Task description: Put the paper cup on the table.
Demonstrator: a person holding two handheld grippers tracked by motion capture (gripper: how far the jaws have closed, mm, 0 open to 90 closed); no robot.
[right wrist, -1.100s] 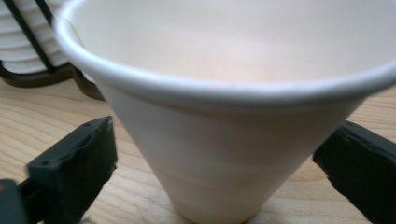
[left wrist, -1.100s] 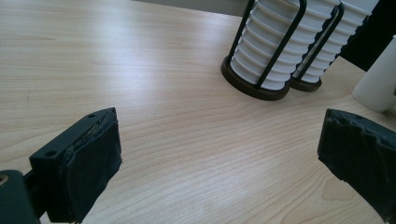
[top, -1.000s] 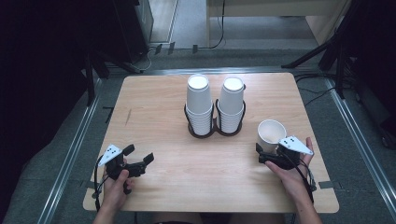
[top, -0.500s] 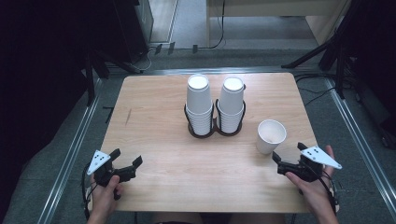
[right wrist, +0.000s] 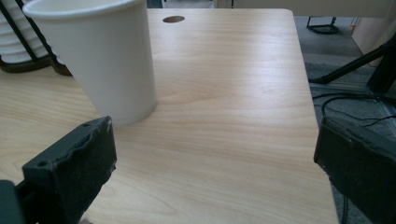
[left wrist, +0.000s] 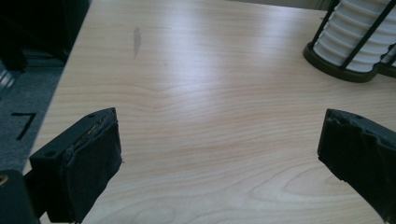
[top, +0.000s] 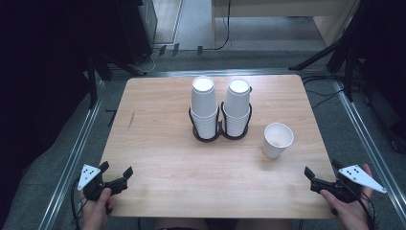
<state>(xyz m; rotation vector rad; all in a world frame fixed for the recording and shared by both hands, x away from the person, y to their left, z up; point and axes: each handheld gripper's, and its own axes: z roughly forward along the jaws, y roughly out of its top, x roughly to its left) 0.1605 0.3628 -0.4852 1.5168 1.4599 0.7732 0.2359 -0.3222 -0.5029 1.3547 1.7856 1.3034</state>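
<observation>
Single white paper cup upright on the wooden table, mouth up, standing free at about four o'clock from the table's middle, just beside the black wire holder and at four o'clock from it, not touching. Two stacks of white cups in that holder, mouths down, near the centre toward twelve o'clock, side by side. Right gripper held in a hand at the table's five o'clock corner, near the edge, jaws spread wide with nothing between them, well apart from the lone cup, which lies toward eleven o'clock from it. In the right gripper view, same cup at upper left beyond the left jaw, bare wood between the two black jaws, a small round hole in the tabletop farther off. Left gripper held in the other hand at the seven o'clock corner, jaws likewise spread and empty, over bare wood. In the left gripper view, holder base and the lower cup rims at about one o'clock, a dark smudge on the wood at eleven o'clock.
</observation>
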